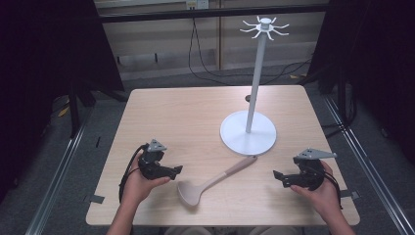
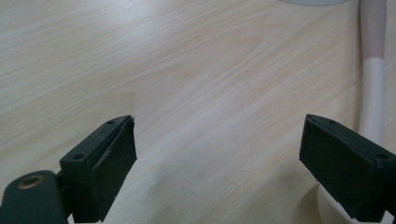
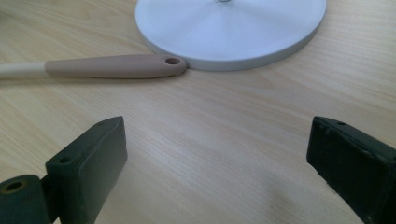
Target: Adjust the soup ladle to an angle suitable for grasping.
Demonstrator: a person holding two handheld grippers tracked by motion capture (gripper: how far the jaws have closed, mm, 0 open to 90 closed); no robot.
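High view: a ladle lies on the tabletop between the left gripper and right gripper.
Left gripper view: jaws apart, ladle beside the right jaw.
Right gripper view: jaws apart, the stand's base ahead.

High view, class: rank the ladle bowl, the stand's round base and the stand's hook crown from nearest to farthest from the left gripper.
From the left gripper:
1. Ladle bowl, just to its right at the table's near edge.
2. Round base, farther right, mid-table.
3. Hook crown, atop the pole, far side.
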